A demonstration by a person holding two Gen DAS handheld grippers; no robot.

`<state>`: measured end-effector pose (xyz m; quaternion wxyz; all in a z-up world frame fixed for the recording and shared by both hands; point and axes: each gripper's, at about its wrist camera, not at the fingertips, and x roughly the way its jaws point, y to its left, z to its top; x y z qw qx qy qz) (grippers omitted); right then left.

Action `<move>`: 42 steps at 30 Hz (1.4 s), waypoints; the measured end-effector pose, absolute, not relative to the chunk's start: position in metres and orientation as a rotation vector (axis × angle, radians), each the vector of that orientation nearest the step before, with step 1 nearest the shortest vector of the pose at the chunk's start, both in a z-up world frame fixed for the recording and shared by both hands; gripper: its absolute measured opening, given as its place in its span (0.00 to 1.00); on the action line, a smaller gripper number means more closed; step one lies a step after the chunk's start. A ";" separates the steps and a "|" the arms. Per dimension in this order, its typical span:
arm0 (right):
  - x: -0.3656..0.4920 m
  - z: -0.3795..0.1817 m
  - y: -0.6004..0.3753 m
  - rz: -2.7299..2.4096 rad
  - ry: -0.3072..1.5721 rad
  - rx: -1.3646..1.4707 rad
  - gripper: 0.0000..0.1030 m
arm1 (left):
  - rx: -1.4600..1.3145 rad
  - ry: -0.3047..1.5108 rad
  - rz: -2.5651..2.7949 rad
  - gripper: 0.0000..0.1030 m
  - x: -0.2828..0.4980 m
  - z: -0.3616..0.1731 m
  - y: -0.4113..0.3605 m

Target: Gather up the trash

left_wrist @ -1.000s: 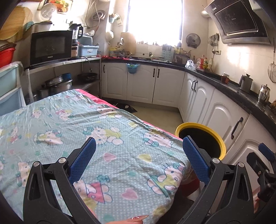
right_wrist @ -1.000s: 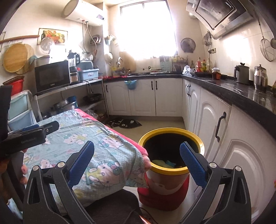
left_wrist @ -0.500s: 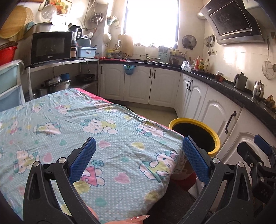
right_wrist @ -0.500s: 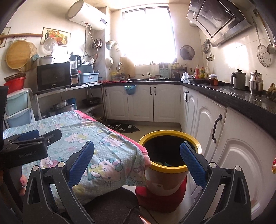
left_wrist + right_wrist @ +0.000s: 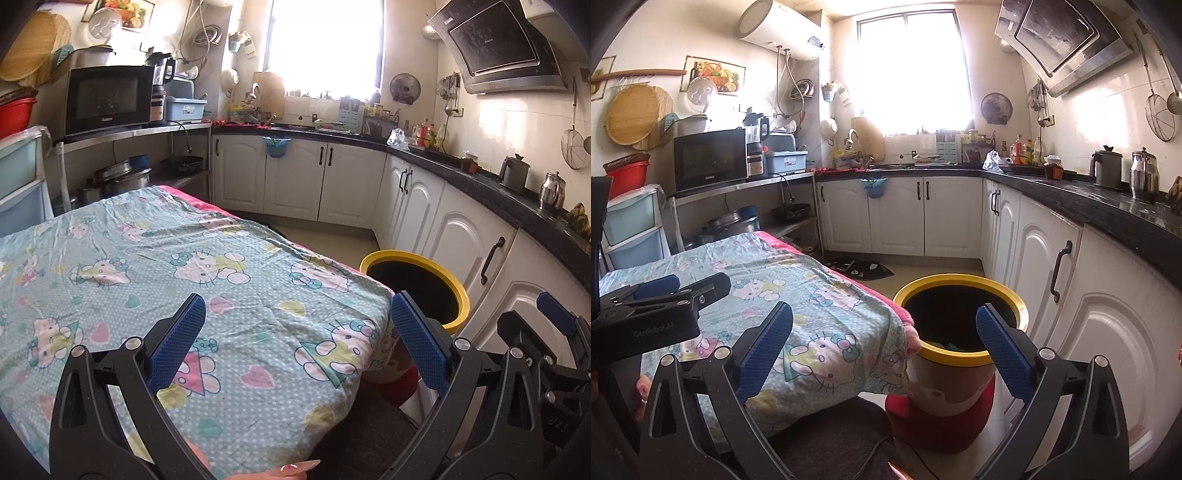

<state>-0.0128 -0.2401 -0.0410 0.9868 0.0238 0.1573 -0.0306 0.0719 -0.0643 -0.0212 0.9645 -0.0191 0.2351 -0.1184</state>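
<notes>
A yellow-rimmed bin [image 5: 960, 291] with a red base stands on the floor at the table's right corner; some trash lies at its bottom. The same bin [image 5: 448, 284] shows in the left wrist view. My left gripper [image 5: 293, 338] is open above the table's near right corner, holding nothing. My right gripper [image 5: 884, 343] hangs open just before the bin, empty too. The table [image 5: 147, 273] wears a teal cat-print cloth with no loose trash on what I see of it. Each gripper appears at the edge of the other's view: right gripper [image 5: 554, 354], left gripper [image 5: 661, 295].
White cabinets [image 5: 1041, 266] under a black counter [image 5: 1108, 206] run along the right and the back. A microwave [image 5: 107, 98] sits on a steel shelf at the left, with pots beneath. A dark mat [image 5: 860, 269] lies on the floor beyond the table.
Both grippers have drawn back and risen a little, so the table and the bin sit lower and farther in view. Both stay open and empty.
</notes>
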 end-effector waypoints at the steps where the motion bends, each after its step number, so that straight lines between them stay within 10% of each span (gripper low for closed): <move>1: -0.013 -0.041 -0.241 -0.060 0.316 0.045 0.94 | -0.040 0.475 -0.240 0.90 0.072 -0.021 -0.064; 42: -0.015 -0.039 -0.238 -0.052 0.311 0.037 0.94 | -0.041 0.468 -0.240 0.90 0.073 -0.020 -0.061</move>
